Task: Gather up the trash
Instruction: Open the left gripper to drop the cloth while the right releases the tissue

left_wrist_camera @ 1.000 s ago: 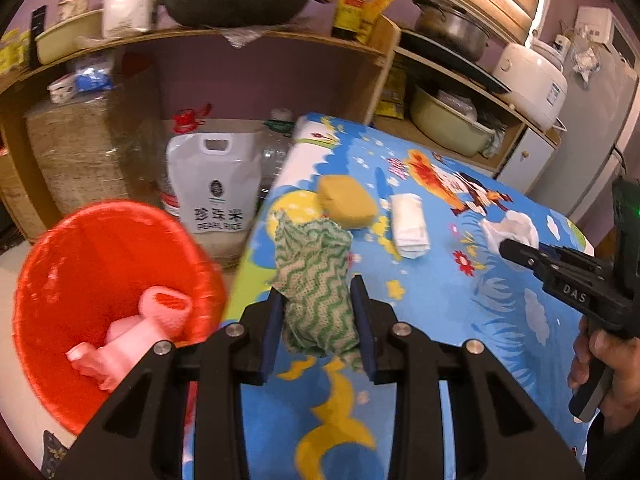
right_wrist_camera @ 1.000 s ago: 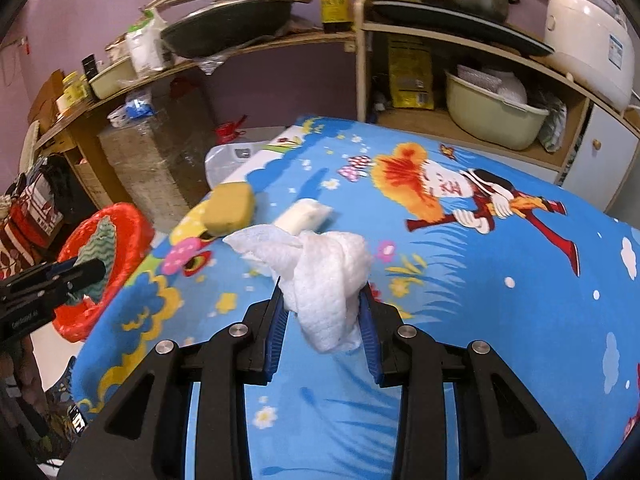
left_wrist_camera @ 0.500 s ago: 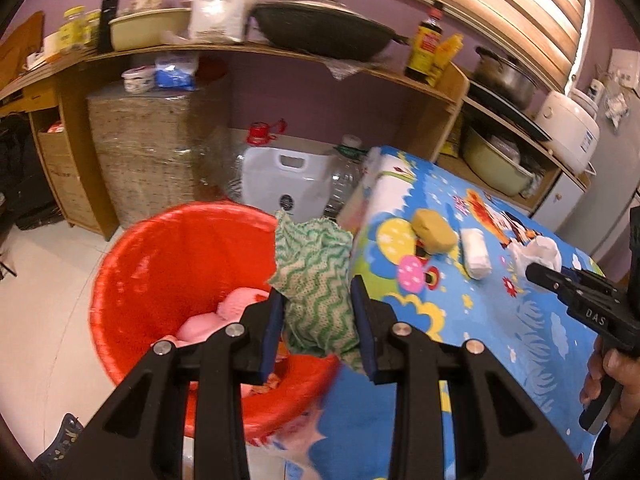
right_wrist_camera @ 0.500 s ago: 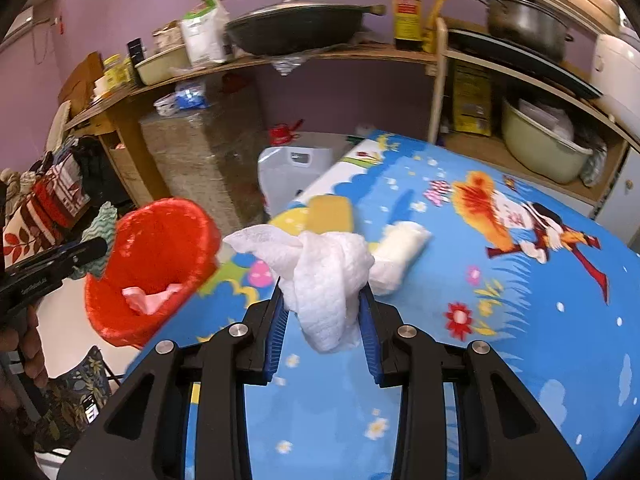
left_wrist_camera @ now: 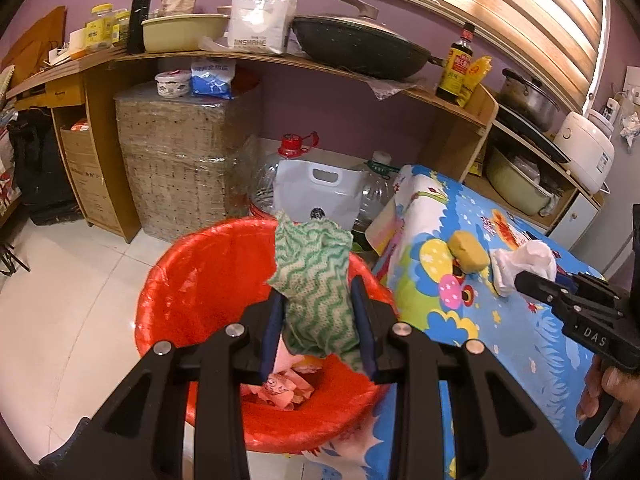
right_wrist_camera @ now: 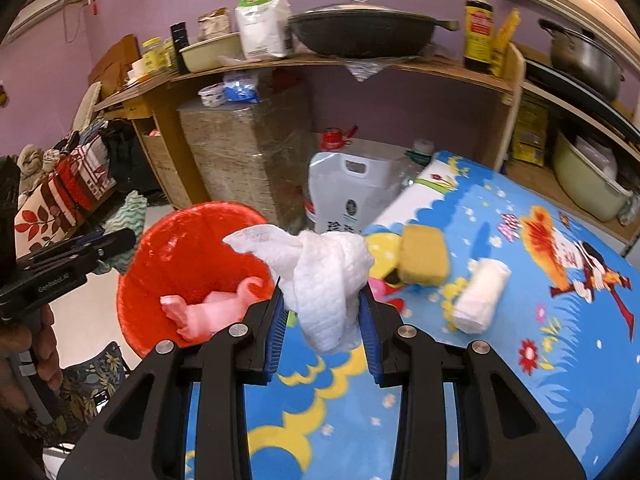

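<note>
Left gripper point(left_wrist_camera: 318, 322) is clamped on a crumpled green-and-white wavy-patterned cloth point(left_wrist_camera: 314, 280), held above the open mouth of the round red plastic-lined trash bin point(left_wrist_camera: 192, 280), which already contains pink crumpled scraps point(left_wrist_camera: 286, 386). Right gripper point(right_wrist_camera: 322, 320) is clamped on a wadded white paper towel point(right_wrist_camera: 320, 276), over the edge of the table with the blue cartoon-print cloth point(right_wrist_camera: 520, 380), the bin just beyond that edge. On the table: a yellow rectangular sponge point(right_wrist_camera: 424, 254) and, near it, a rolled white tissue point(right_wrist_camera: 482, 296).
</note>
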`<state>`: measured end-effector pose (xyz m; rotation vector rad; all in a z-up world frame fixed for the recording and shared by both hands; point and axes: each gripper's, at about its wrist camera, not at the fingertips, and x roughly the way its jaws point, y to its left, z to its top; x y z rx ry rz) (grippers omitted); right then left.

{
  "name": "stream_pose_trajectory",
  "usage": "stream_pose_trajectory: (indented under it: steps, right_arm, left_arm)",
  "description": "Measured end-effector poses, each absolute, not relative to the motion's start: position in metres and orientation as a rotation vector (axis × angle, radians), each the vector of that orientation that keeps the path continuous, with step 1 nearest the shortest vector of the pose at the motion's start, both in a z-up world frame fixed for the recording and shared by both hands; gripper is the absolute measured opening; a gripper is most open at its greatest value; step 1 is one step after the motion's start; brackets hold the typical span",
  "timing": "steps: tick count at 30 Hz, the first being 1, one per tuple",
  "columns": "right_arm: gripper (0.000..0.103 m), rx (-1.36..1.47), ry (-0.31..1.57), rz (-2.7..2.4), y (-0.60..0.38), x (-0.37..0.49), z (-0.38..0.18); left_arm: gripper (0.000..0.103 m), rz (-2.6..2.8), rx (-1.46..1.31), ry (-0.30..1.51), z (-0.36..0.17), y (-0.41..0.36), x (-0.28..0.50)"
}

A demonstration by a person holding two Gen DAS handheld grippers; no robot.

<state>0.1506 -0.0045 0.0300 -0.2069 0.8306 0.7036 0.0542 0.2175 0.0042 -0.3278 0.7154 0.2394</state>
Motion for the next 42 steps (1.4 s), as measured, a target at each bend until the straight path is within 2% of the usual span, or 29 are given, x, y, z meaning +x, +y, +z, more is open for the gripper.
stream_pose_trajectory:
  steps: [22,39,40,42]
  right_arm:
    - [0.034,-0.261,0.850,0.845,0.093,0.140,0.022]
    - [0.036,-0.287,0.840,0.884,0.124,0.148,0.026]
    - [0.037,-0.288,0.838,0.886,0.126,0.150,0.027]
    - [0.044,-0.288,0.832,0.891,0.129,0.151,0.029]
  left_arm:
    - [0.032,0.324,-0.337,0.704,0.008,0.263,0.057]
    - [0.035,0.360,-0.330,0.673,0.026,0.284,0.081]
    - [0.039,0.362,-0.329,0.673,0.027,0.285,0.083]
    - [0.054,0.374,-0.327,0.672,0.028,0.288,0.086]
